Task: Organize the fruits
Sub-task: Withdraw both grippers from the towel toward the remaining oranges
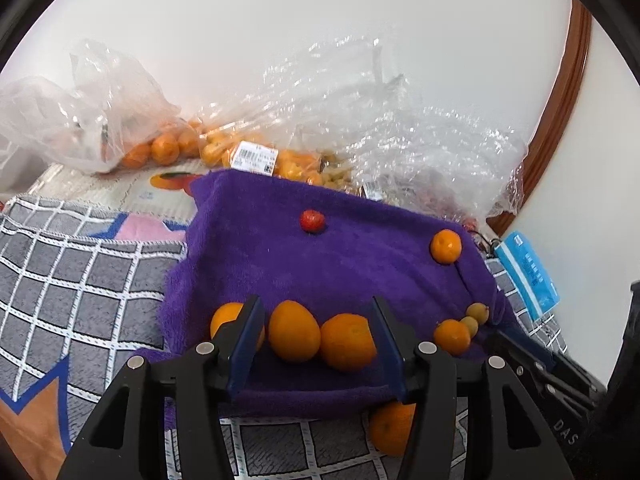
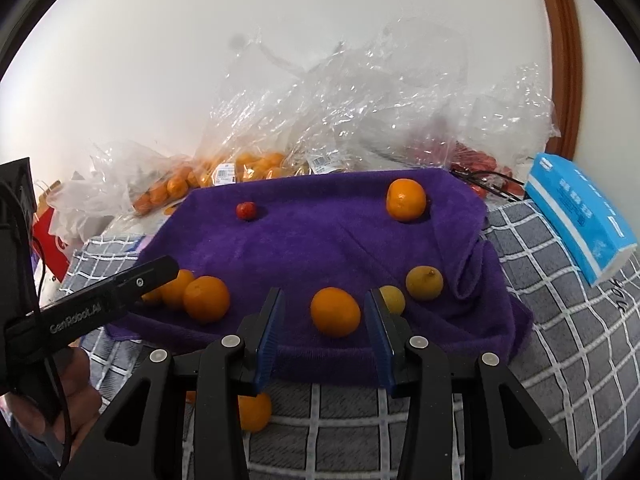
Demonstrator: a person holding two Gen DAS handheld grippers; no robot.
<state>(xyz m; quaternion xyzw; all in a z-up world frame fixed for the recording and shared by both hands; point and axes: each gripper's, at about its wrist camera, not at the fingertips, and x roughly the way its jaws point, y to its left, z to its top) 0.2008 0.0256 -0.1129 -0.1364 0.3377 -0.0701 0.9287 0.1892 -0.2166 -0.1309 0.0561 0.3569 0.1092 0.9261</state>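
your left gripper (image 1: 316,340) stands spread around two oranges (image 1: 294,336), touching neither; right gripper (image 2: 324,320) spread around one orange (image 2: 335,312). towel (image 2: 320,240) centre bare.

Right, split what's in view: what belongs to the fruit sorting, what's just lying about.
Job:
- oranges on the purple towel
- yellow fruits
- small red fruit
- stray orange off the towel
- bagged fruit

Lying about:
- blue tissue pack
- checked blanket

Loose fruits on a purple towel (image 2: 320,240): three oranges (image 1: 294,336) in a row at its near left edge, one orange (image 2: 335,312) near centre-front, two yellowish fruits (image 2: 424,283) just right of it, one orange (image 2: 405,200) far right, a small red fruit (image 2: 246,211) far left.
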